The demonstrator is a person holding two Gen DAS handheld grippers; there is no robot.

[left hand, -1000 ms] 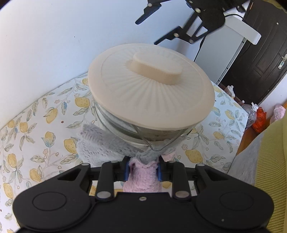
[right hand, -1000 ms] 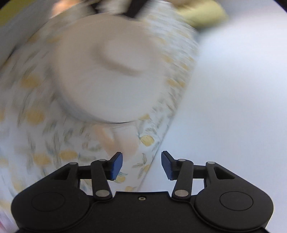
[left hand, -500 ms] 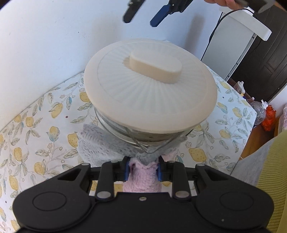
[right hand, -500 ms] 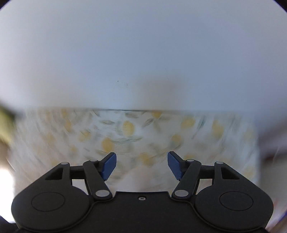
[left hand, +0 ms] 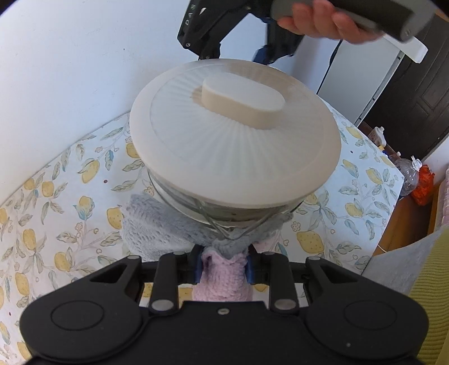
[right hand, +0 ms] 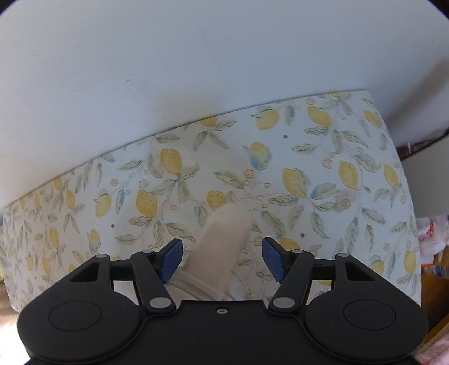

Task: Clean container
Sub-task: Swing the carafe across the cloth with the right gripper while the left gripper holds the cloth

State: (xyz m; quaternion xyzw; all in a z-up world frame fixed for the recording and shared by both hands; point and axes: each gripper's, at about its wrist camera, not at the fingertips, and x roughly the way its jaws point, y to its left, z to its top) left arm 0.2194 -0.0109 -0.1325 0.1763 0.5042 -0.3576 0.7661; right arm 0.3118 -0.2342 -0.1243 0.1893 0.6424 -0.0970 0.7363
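Observation:
A round cream lid [left hand: 235, 146] with an oblong handle [left hand: 244, 98] covers a glass container [left hand: 196, 207] on the lemon-print tablecloth. A grey cloth [left hand: 151, 224] lies under the container's near side. My left gripper [left hand: 223, 266] is shut on a pink cloth [left hand: 221, 283] just below the container's rim. In the left wrist view my right gripper [left hand: 235, 52], held by a hand [left hand: 322, 22], hangs over the lid's far edge. In the right wrist view its jaws are closing around the lid handle [right hand: 224, 244]; the blue pads [right hand: 171, 259] stand apart from it.
A white wall [left hand: 70, 70] runs close behind the table [right hand: 322, 157]. To the right are a white appliance [left hand: 373, 73], a dark door [left hand: 415, 92], plastic bottles [left hand: 409, 174] on the floor, and yellow fabric [left hand: 432, 294] at the near right.
The right gripper has come down from above the wall side to the lid, and its view has settled from blur onto the handle. The left gripper has kept its hold on the pink cloth.

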